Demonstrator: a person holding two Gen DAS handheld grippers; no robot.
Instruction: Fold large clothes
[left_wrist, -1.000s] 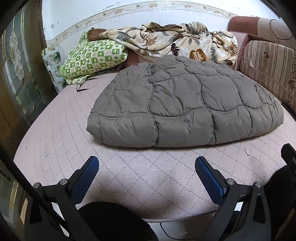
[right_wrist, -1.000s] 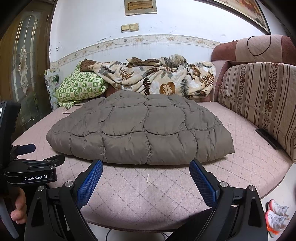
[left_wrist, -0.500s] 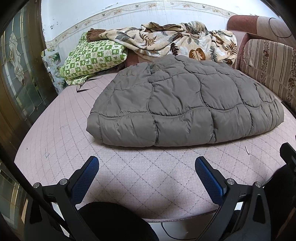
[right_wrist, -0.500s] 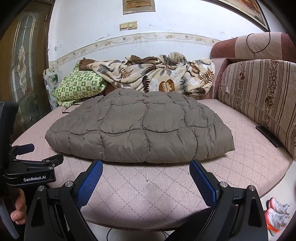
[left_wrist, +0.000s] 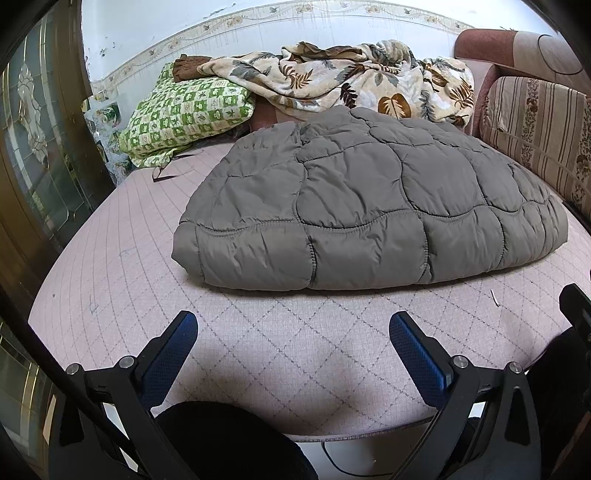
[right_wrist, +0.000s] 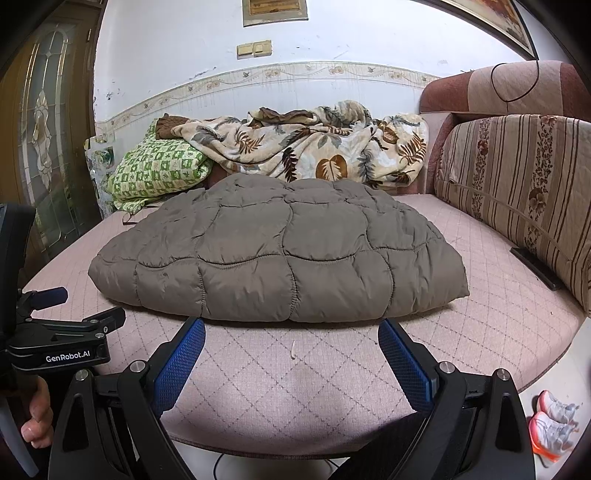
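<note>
Grey quilted jacket (left_wrist: 369, 206) lies folded on bed (left_wrist: 110, 258), unchanged from moment ago; left tool (left_wrist: 293, 332), right tool (right_wrist: 291, 339) both apart, empty, holding back near edge; fold looks finished

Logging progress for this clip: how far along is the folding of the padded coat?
Done, by the look of it: the grey quilted coat lies on the bed as a compact, doubled-over bundle, no sleeves sticking out. In hand: nothing; the left gripper and right gripper are open, short of its near edge. Left: perhaps one more fold or tidying; I cannot tell.
</note>
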